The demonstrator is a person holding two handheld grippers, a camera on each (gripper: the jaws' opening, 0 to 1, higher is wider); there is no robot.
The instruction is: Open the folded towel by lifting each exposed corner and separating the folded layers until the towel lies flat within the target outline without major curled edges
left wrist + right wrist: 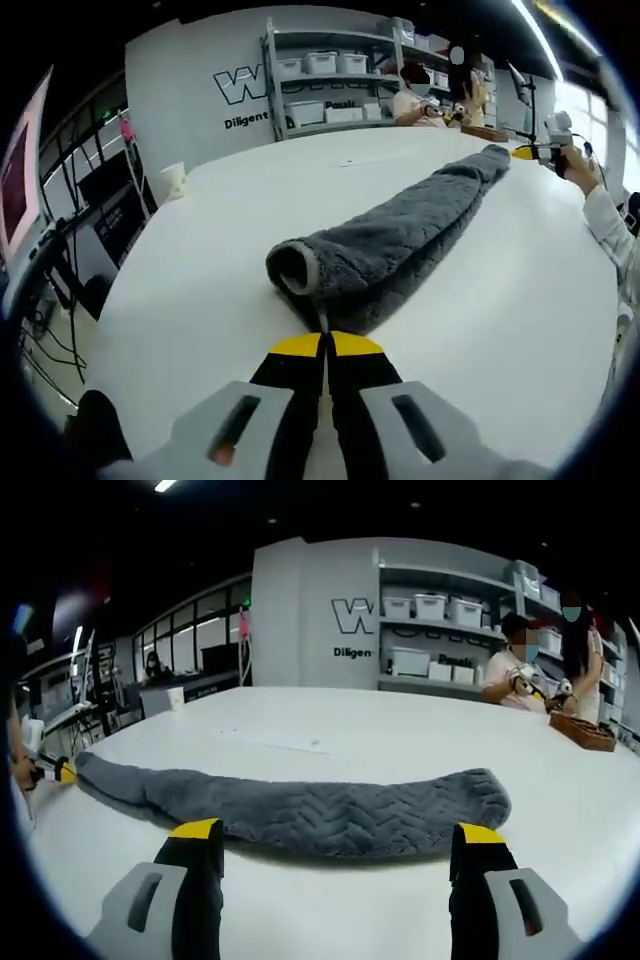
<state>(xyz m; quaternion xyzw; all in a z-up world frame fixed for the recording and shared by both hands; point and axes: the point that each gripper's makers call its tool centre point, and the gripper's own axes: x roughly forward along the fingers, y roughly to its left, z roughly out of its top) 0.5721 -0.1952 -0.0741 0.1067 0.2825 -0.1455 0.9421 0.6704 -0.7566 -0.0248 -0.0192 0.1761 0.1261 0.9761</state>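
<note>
Grey towel lengthwise, pointing away

The towel's edge under the left gripper's closed tips seems hidden.

Left fingers together, right apart.

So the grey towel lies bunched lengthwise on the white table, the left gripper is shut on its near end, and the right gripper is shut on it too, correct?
Not quite. The right gripper is open: in the right gripper view its jaws stand wide apart, short of the towel. The rest holds: the towel lies bunched on the white table, and the left gripper is shut on its near end.
</note>
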